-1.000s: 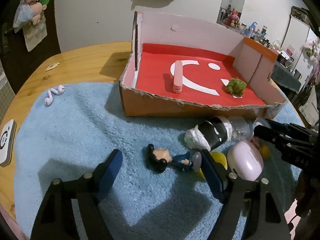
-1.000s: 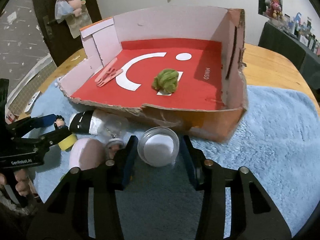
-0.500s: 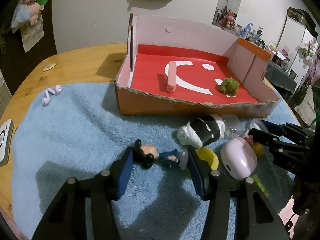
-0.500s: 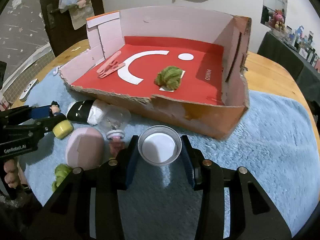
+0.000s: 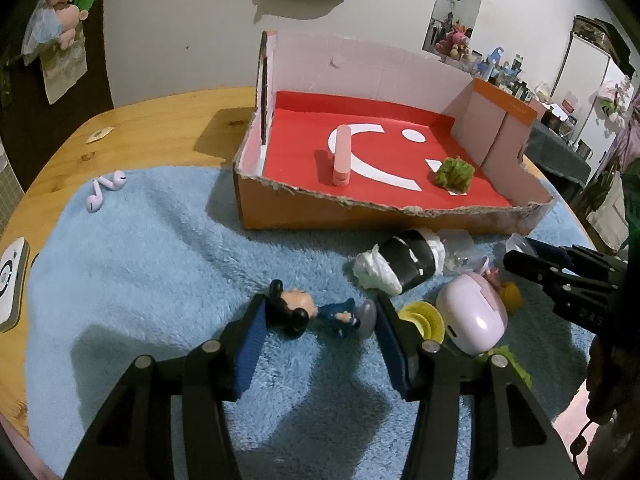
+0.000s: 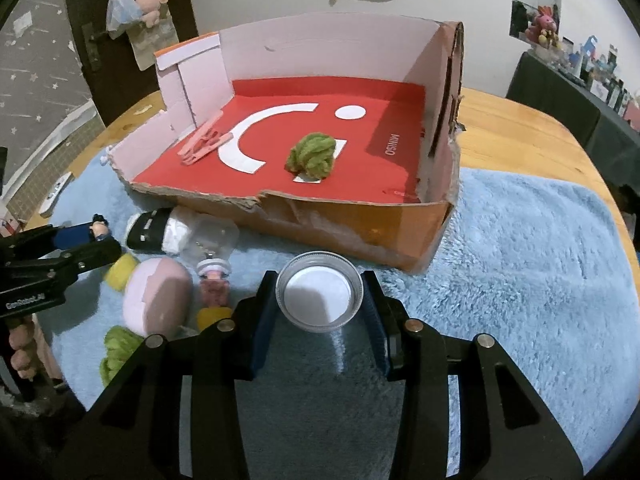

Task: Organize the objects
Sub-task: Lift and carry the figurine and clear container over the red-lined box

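Figurine, the small dark-haired toy in blue (image 5: pixel 316 314), lies lengthwise across the left claw (image 5: pixel 318 338), head to one pad, feet to the other, pinched on the fluffy blue mat (image 5: pixel 160 272); right claw (image 6: pixel 320 312) clamps the clear round lidded jar (image 6: pixel 319 297), open cardboard box with red floor (image 5: pixel 360 216) straight ahead.

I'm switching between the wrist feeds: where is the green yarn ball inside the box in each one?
Left wrist view: the green yarn ball lies on the red floor near the right end of the cardboard box, right of centre.
Right wrist view: the same ball sits mid-box, near the picture's centre.
Shared landmark: the pink clothespin, left of the ball in both views.
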Motion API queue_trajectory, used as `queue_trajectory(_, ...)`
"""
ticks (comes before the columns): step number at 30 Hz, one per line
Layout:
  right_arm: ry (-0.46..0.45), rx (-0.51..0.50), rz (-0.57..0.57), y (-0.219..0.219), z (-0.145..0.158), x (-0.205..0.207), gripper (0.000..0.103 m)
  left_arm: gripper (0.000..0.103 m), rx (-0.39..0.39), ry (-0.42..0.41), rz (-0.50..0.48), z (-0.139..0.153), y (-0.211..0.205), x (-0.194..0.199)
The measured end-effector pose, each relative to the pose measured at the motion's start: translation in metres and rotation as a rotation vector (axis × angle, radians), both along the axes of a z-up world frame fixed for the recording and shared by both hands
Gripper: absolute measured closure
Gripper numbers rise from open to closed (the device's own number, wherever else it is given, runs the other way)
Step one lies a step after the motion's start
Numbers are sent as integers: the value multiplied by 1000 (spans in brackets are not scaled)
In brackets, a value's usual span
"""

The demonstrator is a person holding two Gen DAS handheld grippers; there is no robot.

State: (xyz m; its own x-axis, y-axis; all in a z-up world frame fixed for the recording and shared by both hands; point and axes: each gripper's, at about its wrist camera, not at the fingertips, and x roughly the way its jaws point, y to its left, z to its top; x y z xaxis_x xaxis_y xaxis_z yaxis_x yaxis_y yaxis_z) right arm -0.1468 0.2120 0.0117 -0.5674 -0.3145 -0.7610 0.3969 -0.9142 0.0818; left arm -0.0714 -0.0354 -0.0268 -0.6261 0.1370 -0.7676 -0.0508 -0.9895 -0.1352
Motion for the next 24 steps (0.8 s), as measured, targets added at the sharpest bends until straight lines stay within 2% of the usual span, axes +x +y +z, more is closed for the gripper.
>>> queue_trajectory(11, 16, -42, 49, -10, 17, 14, 64, 48, -4, 6, -6, 3, 2, 3)
queue_trajectory(24, 39, -78, 99, -21, 34, 26, 64, 48, 6, 52, -19, 20, 2, 12)
